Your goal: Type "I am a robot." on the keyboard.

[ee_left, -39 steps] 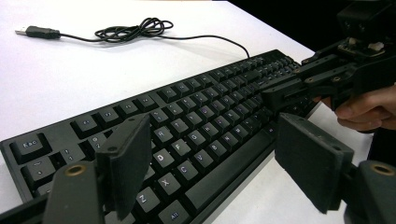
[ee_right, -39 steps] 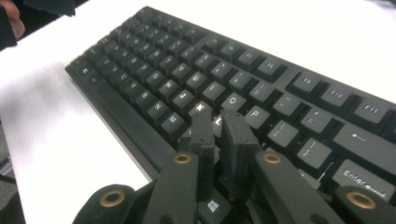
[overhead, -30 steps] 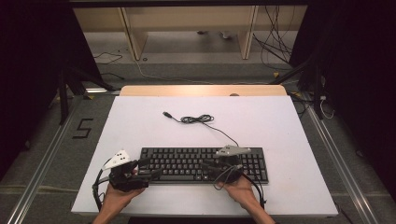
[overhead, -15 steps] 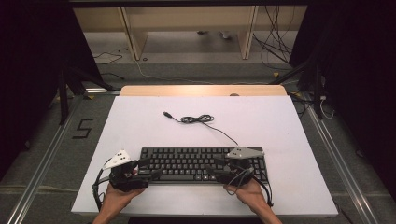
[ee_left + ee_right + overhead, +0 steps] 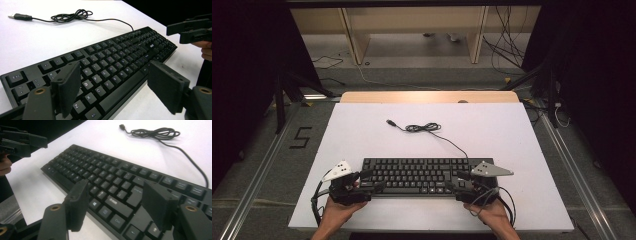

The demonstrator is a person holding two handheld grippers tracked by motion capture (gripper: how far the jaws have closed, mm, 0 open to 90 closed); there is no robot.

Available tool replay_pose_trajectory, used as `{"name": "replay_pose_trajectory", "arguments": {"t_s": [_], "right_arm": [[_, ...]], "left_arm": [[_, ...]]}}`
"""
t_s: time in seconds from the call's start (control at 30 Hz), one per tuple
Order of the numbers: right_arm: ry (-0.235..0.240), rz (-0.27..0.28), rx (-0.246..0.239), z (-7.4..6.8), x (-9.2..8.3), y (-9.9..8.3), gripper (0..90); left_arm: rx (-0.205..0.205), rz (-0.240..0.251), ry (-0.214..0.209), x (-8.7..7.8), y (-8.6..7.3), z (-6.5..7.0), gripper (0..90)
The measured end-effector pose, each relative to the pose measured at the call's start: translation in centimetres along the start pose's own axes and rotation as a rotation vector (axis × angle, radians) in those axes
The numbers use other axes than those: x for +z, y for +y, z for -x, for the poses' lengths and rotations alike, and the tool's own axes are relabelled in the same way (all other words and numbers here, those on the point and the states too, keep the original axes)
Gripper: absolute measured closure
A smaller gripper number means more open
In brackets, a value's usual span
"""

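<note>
Black keyboard (image 5: pixel 414 175) is seen lying on the white desk (image 5: pixel 362 135), its ends partly hidden by the left gripper (image 5: pixel 371 180) and the right gripper (image 5: pixel 456 180), whose just-opened jaws, like the left's, stand apart, clamping nothing.

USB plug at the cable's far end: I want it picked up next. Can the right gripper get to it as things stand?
Probably yes. The right gripper is open over the keyboard, and the USB plug lies alone on bare table beyond it; only a long forward reach past the coiled cable remains.
</note>
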State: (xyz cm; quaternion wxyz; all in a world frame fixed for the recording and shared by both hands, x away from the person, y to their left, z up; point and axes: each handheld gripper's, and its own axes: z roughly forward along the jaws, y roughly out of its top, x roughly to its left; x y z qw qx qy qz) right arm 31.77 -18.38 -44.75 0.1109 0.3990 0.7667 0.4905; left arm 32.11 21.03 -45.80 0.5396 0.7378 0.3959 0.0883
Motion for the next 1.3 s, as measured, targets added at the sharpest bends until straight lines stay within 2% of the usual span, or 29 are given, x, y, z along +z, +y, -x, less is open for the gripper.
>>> {"name": "replay_pose_trajectory", "arguments": {"t_s": [0.53,1.3], "right_arm": [[-0.048,0.023,0.006,0.6,-2.0,-1.2,35.4],[-0.063,0.037,0.004,0.7,-2.1,-1.1,31.3]], "left_arm": [[0.004,-0.009,-0.008,0.0,-0.1,0.2,26.4],[-0.002,-0.005,-0.002,0.0,0.0,0.0,26.3]]}}
